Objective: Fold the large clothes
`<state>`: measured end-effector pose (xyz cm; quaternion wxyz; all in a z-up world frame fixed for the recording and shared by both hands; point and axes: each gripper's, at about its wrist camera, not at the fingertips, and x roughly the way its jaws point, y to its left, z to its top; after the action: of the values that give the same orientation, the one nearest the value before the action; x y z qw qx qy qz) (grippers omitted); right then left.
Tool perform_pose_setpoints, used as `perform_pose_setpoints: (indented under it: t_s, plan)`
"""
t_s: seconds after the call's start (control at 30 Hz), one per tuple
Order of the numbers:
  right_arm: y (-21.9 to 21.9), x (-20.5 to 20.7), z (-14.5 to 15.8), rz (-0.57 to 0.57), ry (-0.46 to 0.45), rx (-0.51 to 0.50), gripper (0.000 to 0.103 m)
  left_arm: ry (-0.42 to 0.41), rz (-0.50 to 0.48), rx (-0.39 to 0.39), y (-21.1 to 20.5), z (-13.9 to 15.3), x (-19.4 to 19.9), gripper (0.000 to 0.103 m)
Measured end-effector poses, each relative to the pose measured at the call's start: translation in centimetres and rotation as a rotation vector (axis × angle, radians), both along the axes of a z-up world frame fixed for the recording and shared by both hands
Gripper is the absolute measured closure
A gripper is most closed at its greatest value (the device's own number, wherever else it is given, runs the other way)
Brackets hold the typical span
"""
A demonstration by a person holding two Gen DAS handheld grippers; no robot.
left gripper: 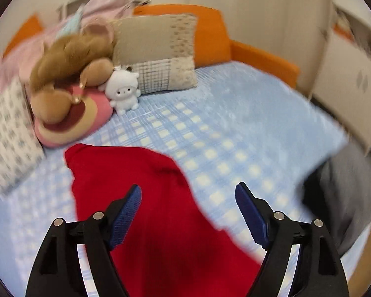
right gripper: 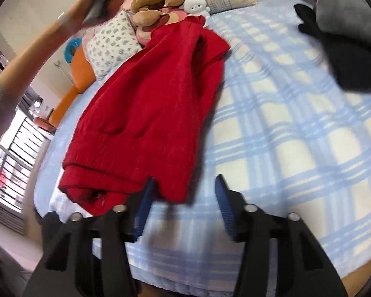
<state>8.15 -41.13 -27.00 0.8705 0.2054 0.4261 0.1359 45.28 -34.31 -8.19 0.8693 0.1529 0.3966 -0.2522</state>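
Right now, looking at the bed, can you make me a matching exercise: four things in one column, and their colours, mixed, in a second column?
Things:
1. jacket
2. small plush toy
3. bed cover
4. bed frame

Colours:
A. orange
B. light blue and cream checks
C. red
D. white

Pairs: 1-C, 2-D, 3-B, 4-A

One red jacket (right gripper: 146,104); three pillows (left gripper: 158,54); two plush toys (left gripper: 123,91).
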Motion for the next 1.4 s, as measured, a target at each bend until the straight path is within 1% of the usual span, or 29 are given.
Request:
perform_pose_setpoints:
  t_s: [0.03, 0.1, 0.17, 0.2, 0.23, 0.27, 0.33, 0.37, 0.4, 0.43, 0.47, 0.57, 0.63, 0.73, 0.77, 0.8, 0.83, 0.87, 0.93, 1.03, 1.07, 1.1, 1.17, 1.2, 1.27, 1.3, 1.33, 1.37, 1.4]
  plan:
    - [-0.1, 0.1, 0.1, 0.002, 0.004, 0.001, 0.051, 0.008, -0.022, 0.038, 0.1, -1.6, -1.5, 0.023]
    - [-0.9, 0.2, 1.1, -0.036, -0.012, -0.022, 0.051, 0.028, -0.034, 0.079, 0.2, -4.6, -3.0, 0.023]
    - [-2.2, 0.1, 2.9, -0.100, -0.064, -0.075, 0.050, 0.079, -0.053, 0.088, 0.1, -8.1, -4.6, 0.028]
    - [-2.7, 0.2, 3.5, -0.123, -0.086, -0.096, 0.050, 0.102, -0.060, 0.078, 0.3, -9.1, -5.2, 0.029]
    - [-3.7, 0.6, 4.8, -0.168, -0.124, -0.137, 0.050, 0.146, -0.072, 0.063, -0.1, -11.1, -6.0, 0.030]
    - [-4.4, 1.4, 6.1, -0.203, -0.150, -0.174, 0.049, 0.151, -0.078, 0.082, -0.5, -12.6, -6.7, 0.030]
    - [-5.8, 3.3, 8.6, -0.247, -0.209, -0.249, 0.049, 0.059, -0.095, 0.170, -1.5, -14.6, -9.0, 0.030]
    - [-6.3, 4.3, 9.6, -0.257, -0.228, -0.278, 0.045, -0.022, -0.121, 0.229, -2.1, -15.5, -10.8, 0.030]
    - [-6.8, 5.8, 10.8, -0.253, -0.256, -0.307, 0.035, -0.086, -0.134, 0.263, -2.4, -16.0, -12.2, 0.030]
    - [-7.1, 8.4, 12.2, -0.239, -0.286, -0.340, 0.027, -0.182, -0.153, 0.312, -2.8, -16.8, -14.2, 0.030]
    - [-7.3, 10.1, 12.8, -0.225, -0.301, -0.352, 0.019, -0.245, -0.168, 0.350, -3.0, -17.4, -15.7, 0.032]
    - [-6.0, 19.3, 14.7, -0.144, -0.308, -0.405, 0.019, -0.397, -0.196, 0.431, -3.5, -18.1, -18.8, 0.036]
    - [-4.6, 27.4, 14.6, -0.044, -0.248, -0.355, 0.020, -0.474, -0.209, 0.484, -3.9, -18.8, -20.2, 0.040]
    - [-3.0, 37.2, 13.8, 0.039, -0.102, -0.227, 0.025, -0.513, -0.208, 0.504, -4.2, -19.1, -20.6, 0.041]
    - [-2.1, 41.8, 12.8, 0.045, -0.039, -0.175, 0.032, -0.520, -0.204, 0.500, -4.1, -19.2, -20.6, 0.041]
    - [-1.4, 44.1, 12.3, 0.043, -0.016, -0.172, 0.032, -0.522, -0.202, 0.496, -4.0, -19.2, -20.6, 0.041]
    - [-0.2, 47.5, 11.3, 0.051, 0.024, -0.190, 0.033, -0.521, -0.201, 0.493, -4.2, -19.1, -20.4, 0.041]
    - [0.5, 49.3, 10.6, 0.058, 0.046, -0.214, 0.036, -0.521, -0.200, 0.486, -4.1, -19.1, -20.2, 0.041]
    - [2.5, 53.3, 8.7, 0.054, 0.109, -0.319, 0.036, -0.514, -0.198, 0.469, -4.0, -19.0, -19.9, 0.041]
    - [4.1, 56.3, 6.7, 0.060, 0.166, -0.458, 0.045, -0.504, -0.198, 0.451, -4.1, -19.2, -19.9, 0.042]
    - [4.5, 57.0, 5.9, 0.075, 0.177, -0.488, 0.057, -0.503, -0.199, 0.446, -4.0, -19.2, -19.8, 0.042]
    - [4.7, 57.5, 5.2, 0.079, 0.192, -0.504, 0.071, -0.502, -0.200, 0.444, -3.9, -19.1, -19.5, 0.042]
    - [4.7, 58.2, 3.5, 0.082, 0.236, -0.519, 0.085, -0.500, -0.201, 0.440, -3.9, -19.1, -19.5, 0.042]
    - [4.7, 58.5, 2.8, 0.089, 0.254, -0.522, 0.088, -0.500, -0.202, 0.439, -3.8, -19.1, -19.5, 0.042]
    - [4.7, 58.7, 3.2, 0.107, 0.248, -0.473, 0.089, -0.502, -0.202, 0.439, -3.8, -19.1, -19.5, 0.042]
    - [4.7, 58.8, 4.1, 0.118, 0.224, -0.421, 0.089, -0.501, -0.202, 0.439, -3.8, -19.1, -19.5, 0.043]
    - [4.3, 58.8, 5.7, 0.137, 0.179, -0.328, 0.089, -0.501, -0.203, 0.437, -3.7, -19.1, -19.4, 0.043]
    - [3.9, 58.9, 6.7, 0.149, 0.160, -0.273, 0.089, -0.501, -0.203, 0.435, -3.7, -19.1, -19.6, 0.043]
    - [3.2, 59.1, 8.0, 0.155, 0.134, -0.201, 0.098, -0.501, -0.204, 0.434, -3.7, -19.1, -19.6, 0.043]
